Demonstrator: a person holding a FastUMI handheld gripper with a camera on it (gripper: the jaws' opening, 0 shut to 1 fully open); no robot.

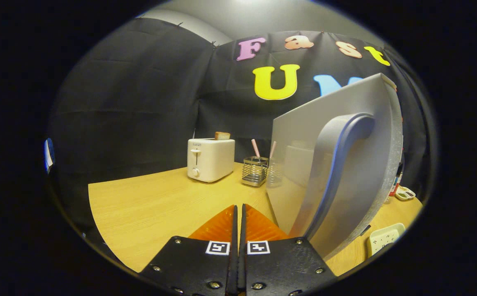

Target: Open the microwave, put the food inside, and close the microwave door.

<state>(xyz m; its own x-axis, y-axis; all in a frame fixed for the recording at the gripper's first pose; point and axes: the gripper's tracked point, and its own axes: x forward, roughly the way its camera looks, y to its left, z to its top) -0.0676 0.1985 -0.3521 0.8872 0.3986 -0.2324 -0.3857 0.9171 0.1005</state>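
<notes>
A: What are the gripper [239, 207] fingers doing?

B: Pressed together, nothing between them, above the light wooden table [148, 205].

A: And the microwave?

B: Its silver door [366, 135] with the curved grey handle [337, 164] stands swung out just right of the fingers. Beyond them sit a white toaster [210, 159] holding a bread slice [222, 135], and a wire holder [255, 170].

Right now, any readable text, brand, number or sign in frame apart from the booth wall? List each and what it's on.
None can be read.
toaster: small dark mark near the top of its front, too blurred to read.
gripper, fingers shut together on nothing: two square black-and-white marker tags, patterns, not words.
microwave door, swung open with its handle facing the camera: no print legible.
power strip on the table: no legible marking.
</notes>
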